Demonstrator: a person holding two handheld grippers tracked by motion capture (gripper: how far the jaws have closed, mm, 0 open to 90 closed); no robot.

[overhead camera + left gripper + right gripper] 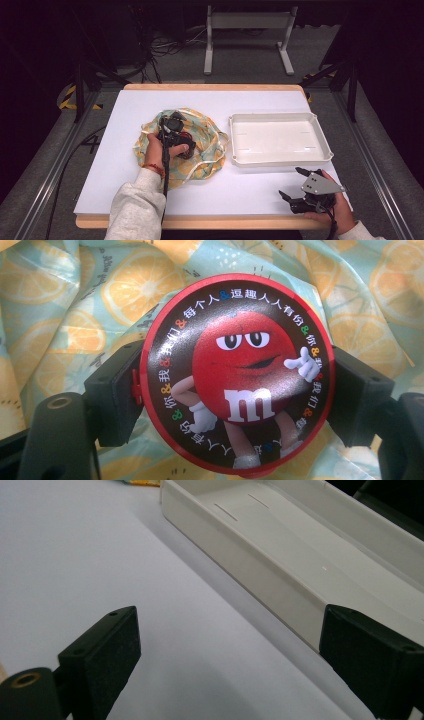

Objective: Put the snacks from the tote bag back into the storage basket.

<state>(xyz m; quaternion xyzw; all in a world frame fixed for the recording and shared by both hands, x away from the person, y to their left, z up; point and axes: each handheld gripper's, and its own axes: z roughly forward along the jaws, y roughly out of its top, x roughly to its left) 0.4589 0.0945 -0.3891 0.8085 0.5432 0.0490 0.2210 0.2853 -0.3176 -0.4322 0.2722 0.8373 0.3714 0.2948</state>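
A round red-rimmed candy tin [235,375], printed with a red cartoon figure and a white "m", lies on a lemon-print cloth [125,285]. My left gripper [235,400] is shut on the tin, one black pad pressing each side of its rim. From above, the left gripper [172,131] points down over the crumpled cloth [205,132] at the table's middle. My right gripper [292,182] rests near the front right edge, open, with nothing between its pads [107,650].
An empty white tray [280,158] sits at the right of the white tabletop [115,165]; its near wall [260,580] lies just ahead of the right gripper. A white ribbon or strap [212,160] trails from the cloth's right side.
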